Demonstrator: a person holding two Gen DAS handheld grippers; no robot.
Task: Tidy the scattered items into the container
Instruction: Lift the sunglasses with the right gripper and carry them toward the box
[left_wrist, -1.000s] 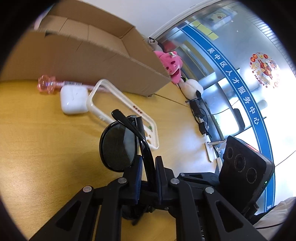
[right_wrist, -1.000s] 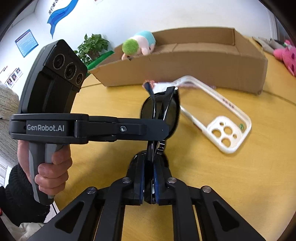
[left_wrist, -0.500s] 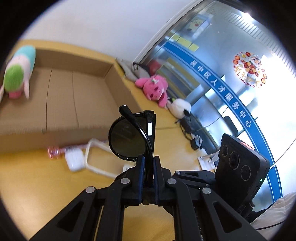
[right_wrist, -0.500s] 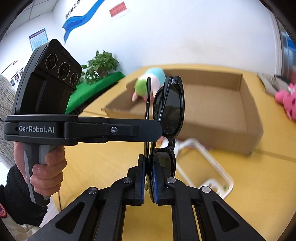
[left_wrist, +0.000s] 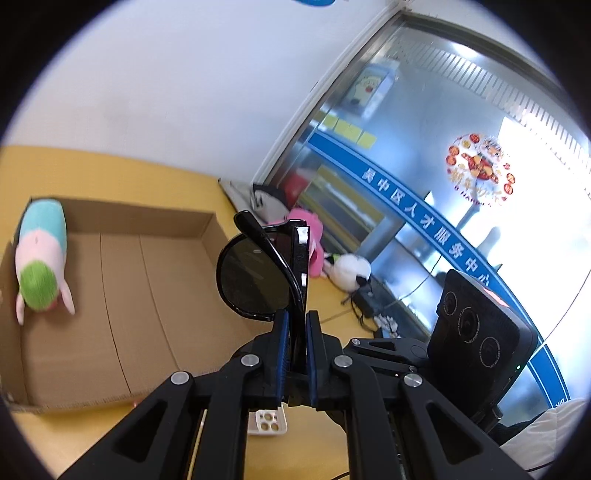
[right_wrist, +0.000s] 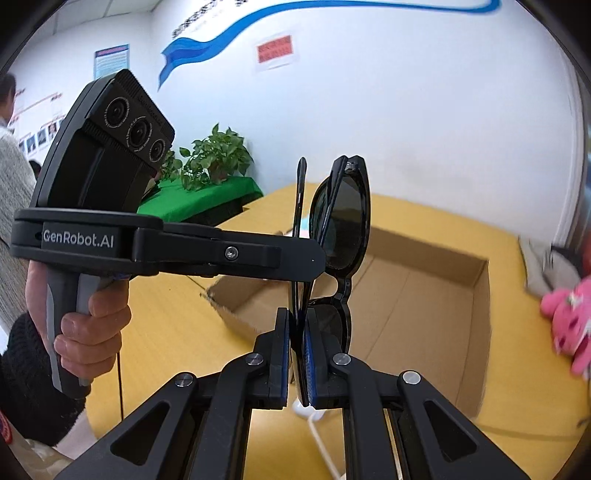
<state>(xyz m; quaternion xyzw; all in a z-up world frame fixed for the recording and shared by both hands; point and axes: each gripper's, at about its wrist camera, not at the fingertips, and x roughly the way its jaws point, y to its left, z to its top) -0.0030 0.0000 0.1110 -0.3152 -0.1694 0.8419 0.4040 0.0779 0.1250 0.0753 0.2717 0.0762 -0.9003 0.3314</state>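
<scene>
Right wrist view shows both grippers, left gripper (right_wrist: 308, 254) and right gripper (right_wrist: 299, 354), with jaws clamped on the folded sunglasses (right_wrist: 341, 236) above the cardboard box (right_wrist: 476, 332). If one releases early, they may twist and fall onto the worktop (right_wrist: 424, 218).

"GenRobot.AI" stands in white letters on the side of the left tongs (right_wrist: 312, 258), seen from the right wrist. A blue band (left_wrist: 424, 218) across the glass wall carries white Chinese characters, "中区人才服务中心". The red notice (right_wrist: 275, 50) on the white wall is too blurred to read.
</scene>
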